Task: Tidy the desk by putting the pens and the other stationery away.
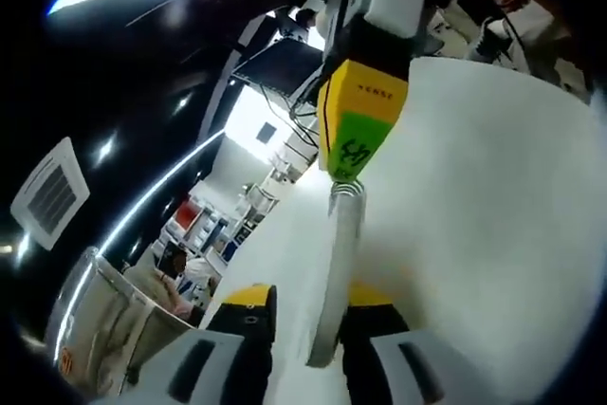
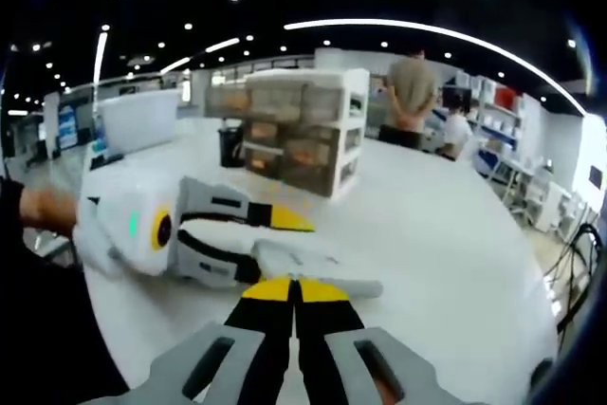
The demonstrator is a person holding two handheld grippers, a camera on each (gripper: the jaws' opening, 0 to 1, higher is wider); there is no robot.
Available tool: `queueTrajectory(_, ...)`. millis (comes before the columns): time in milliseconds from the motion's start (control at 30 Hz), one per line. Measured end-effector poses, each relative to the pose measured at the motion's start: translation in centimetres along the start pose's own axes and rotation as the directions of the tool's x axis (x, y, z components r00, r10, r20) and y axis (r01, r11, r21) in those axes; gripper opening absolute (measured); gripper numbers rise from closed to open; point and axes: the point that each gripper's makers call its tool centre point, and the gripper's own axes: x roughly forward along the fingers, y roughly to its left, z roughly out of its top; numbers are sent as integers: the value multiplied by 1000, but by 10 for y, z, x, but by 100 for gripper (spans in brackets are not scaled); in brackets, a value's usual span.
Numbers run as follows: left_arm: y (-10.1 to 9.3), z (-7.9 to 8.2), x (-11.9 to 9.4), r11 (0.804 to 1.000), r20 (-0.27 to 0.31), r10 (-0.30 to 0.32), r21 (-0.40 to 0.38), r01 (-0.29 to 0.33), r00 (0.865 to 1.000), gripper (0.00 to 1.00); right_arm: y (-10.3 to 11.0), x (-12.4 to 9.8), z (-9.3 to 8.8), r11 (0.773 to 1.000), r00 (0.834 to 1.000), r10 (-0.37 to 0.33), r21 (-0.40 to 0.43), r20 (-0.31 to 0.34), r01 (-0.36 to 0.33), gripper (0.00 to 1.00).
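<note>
Desk [image 2: 455,234] is stretching white and bare under both grippers, and that wide smooth surface is offering a dropped item plenty of room to roll. At its far side a set of drawers [image 2: 303,130] is standing, with a white bin [image 2: 142,116] to its left and a small black cup [image 2: 230,144] between them, all well apart from the work. A person [image 2: 413,92] is standing beyond the desk, facing away.

The left gripper [image 1: 311,301] is pinching the near end of a pale pen [image 1: 334,253], jaws closed against its sides. The right gripper [image 2: 296,289] is pressing its jaws together on the same pen [image 2: 327,272], gripping the ridged, silvery far end [image 1: 347,192].

With both grippers sharing one slim item in mid-air, the main risk is probably a mismatch between the hands: pulling or twisting unevenly could be slipping the smooth barrel out of one pinch, or parting the pen at the ridged end. If one side is letting go early, the pen is likely tipping in the other's grip and dropping to the desk, far from the cup and drawers.
</note>
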Motion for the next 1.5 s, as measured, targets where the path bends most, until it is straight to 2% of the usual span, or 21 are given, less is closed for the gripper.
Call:
queueTrajectory(333, -4, 1, 1, 999, 0, -22, 45, 22, 1000, 12, -1, 0, -1, 1000, 1000, 2, 4, -2, -2, 0)
queueTrajectory(567, -8, -1, 1, 998, -4, -35, 60, 35, 999, 8, 2, 1, -1, 1000, 1000, 3, -3, -1, -3, 0)
queueTrajectory(600, -11, 0, 2, 995, -8, -38, 94, 38, 999, 8, 5, 0, 0, 1000, 1000, 2, -2, 11, -2, 0)
queueTrajectory(800, -11, -1, 2, 991, -11, -19, 134, 21, 1000, 7, 9, 1, -1, 1000, 1000, -6, -17, 8, 6, 3)
queueTrajectory(867, -9, -3, 1, 989, -28, -4, 146, 8, 1000, 7, 8, -4, 8, 1000, 998, -21, 7, 52, 21, 5)
queueTrajectory(1000, -10, -6, 1, 982, -39, 6, 186, 2, 999, 7, 13, -9, 12, 1000, 998, -9, 6, 68, 8, 17)
queueTrajectory(1367, 5, 2, -4, 962, -21, 46, 269, -39, 999, 7, 12, -18, 21, 1000, 992, -9, 30, 124, 5, 25)
queueTrajectory(1467, 12, 5, -7, 955, -16, 62, 291, -55, 998, 7, 6, -27, 32, 998, 981, -35, 55, 190, 25, 28)
queueTrajectory(1500, 17, 7, -10, 952, -11, 69, 298, -63, 998, 7, 7, -34, 44, 996, 966, -29, 93, 256, 5, 29)
